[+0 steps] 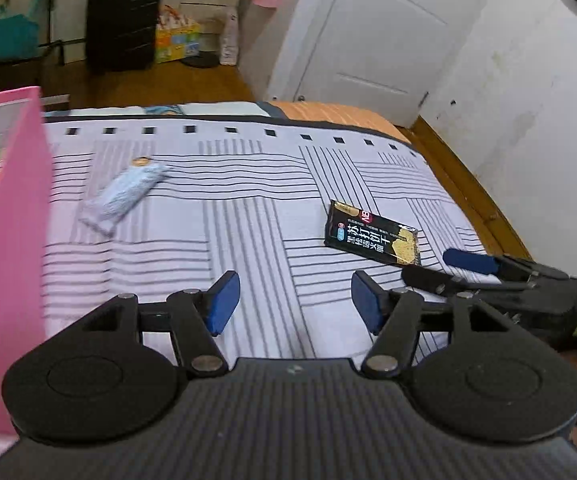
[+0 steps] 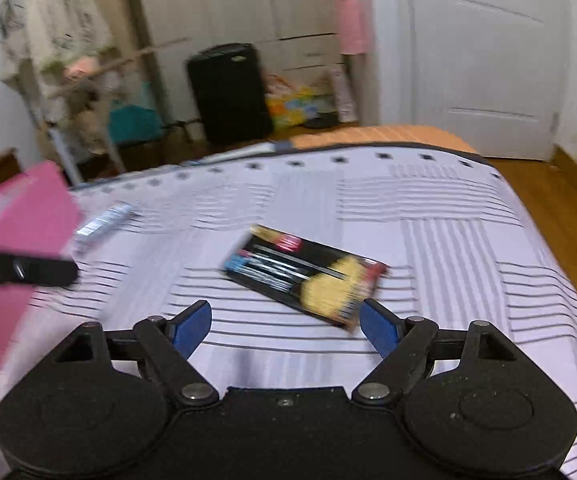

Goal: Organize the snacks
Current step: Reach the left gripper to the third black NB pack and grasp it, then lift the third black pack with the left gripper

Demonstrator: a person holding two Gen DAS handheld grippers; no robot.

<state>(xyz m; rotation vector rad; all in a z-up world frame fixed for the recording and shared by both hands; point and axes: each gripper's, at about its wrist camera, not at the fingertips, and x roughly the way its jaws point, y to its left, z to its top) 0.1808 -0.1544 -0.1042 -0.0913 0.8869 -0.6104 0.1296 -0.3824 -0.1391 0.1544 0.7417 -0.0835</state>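
**Left wrist view: both tongs open over the bed, snacks lying loose**

Left wrist view gives me the black cracker packet lying flat on the striped bedsheet, to the right and a little beyond my left tongs. A pale blue snack packet lies well apart from it, further left and farther away, close to the pink box that stands at the left edge of the bed. My left tongs have their blue pads parted about halfway with only sheet between them; they hold nothing.

From the right wrist view, the same black cracker packet sits just ahead of my right tongs, its near corner beside the right-hand pad, though I cannot tell if they touch because the picture is smeared. These tongs stand wide apart and grip nothing. The pale blue snack packet shows far left, next to the pink box.

My right tongs also reach in from the right of the left wrist view, just near of the cracker packet.

Beyond the bed I see a black suitcase and a white door.
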